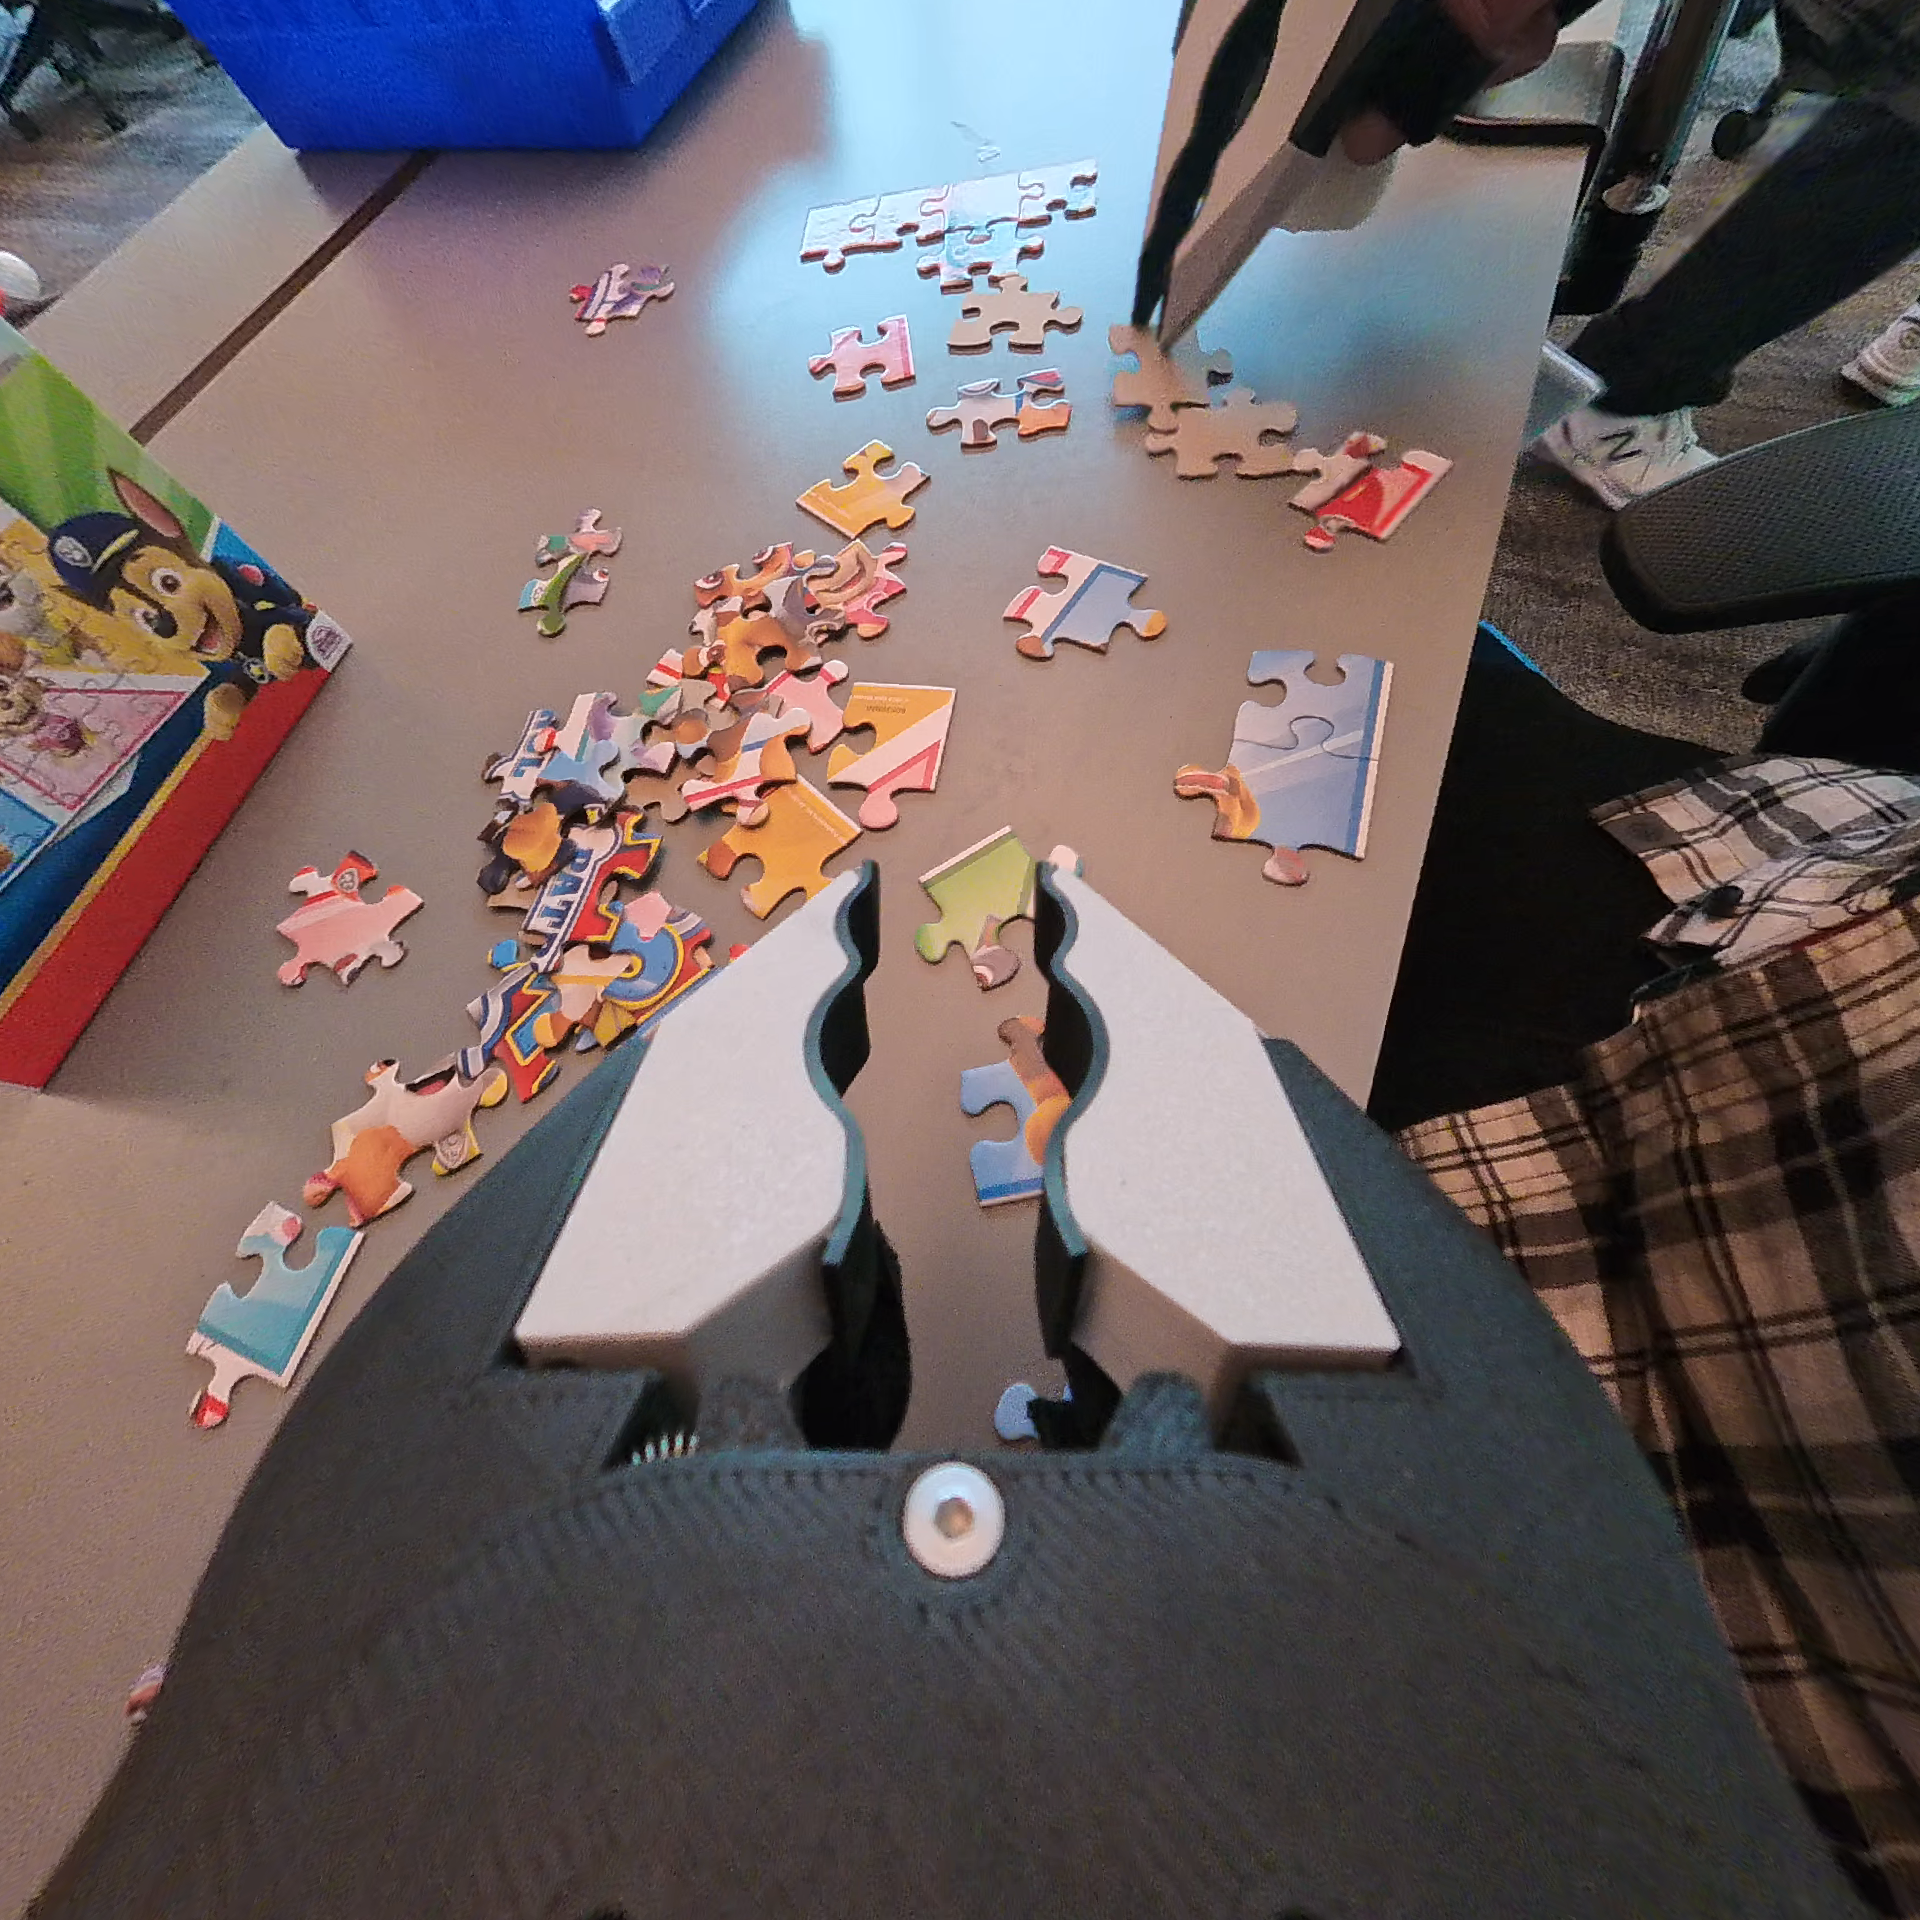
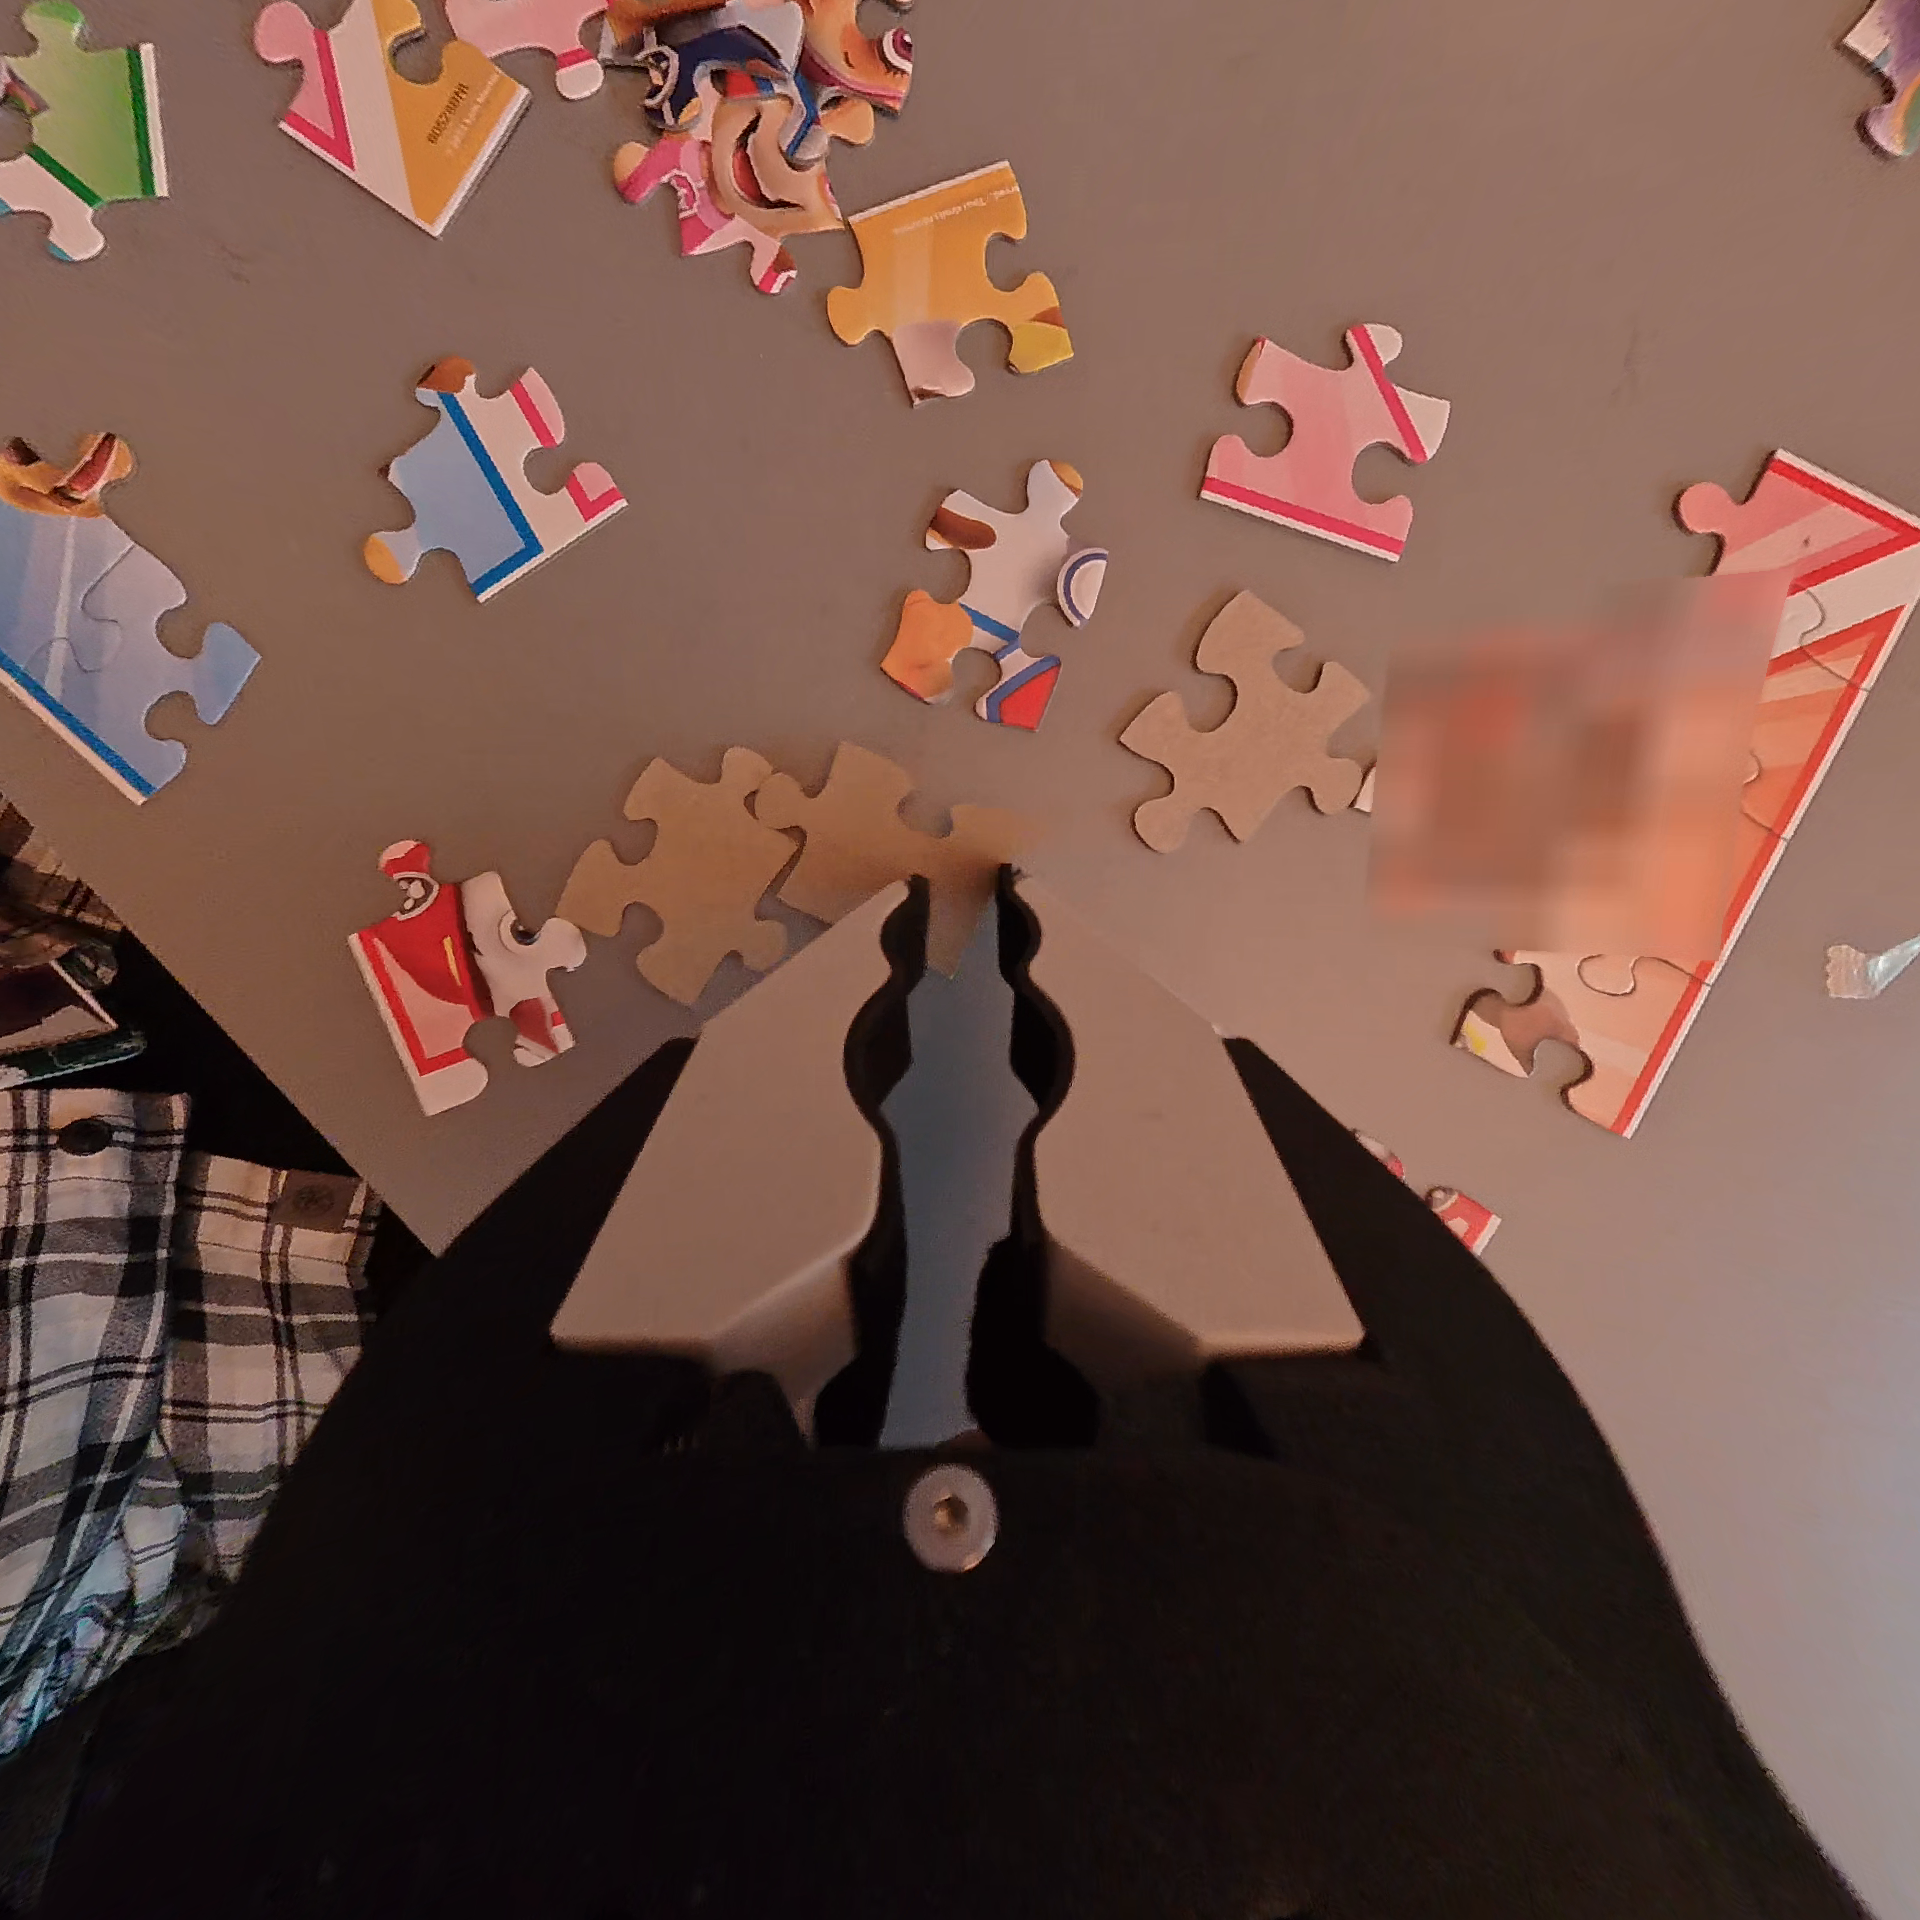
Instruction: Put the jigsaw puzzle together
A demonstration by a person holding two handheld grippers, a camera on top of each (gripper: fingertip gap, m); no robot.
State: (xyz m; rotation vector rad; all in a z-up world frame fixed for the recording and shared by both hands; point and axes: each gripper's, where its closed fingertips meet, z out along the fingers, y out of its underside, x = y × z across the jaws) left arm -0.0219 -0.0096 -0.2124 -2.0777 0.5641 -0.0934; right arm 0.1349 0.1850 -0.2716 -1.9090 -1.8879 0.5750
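Pinching a face-down cardboard puzzle piece (image 2: 883,831) by its edge tab in the right claw (image 2: 961,883) at the counter (image 2: 727,644) edge: light, thin, stiff yet bendable, best nipped at the rim; left claw (image 1: 956,883) parted, empty, above the loose pieces (image 1: 707,727).

Lettering in sight, wording left unsaid

Big white letters run across a blue-and-red puzzle piece (image 1: 582,883) in the heap; tiny print lines the yellow pieces (image 2: 940,272); a small logo badge sits on the puzzle box (image 1: 328,636).
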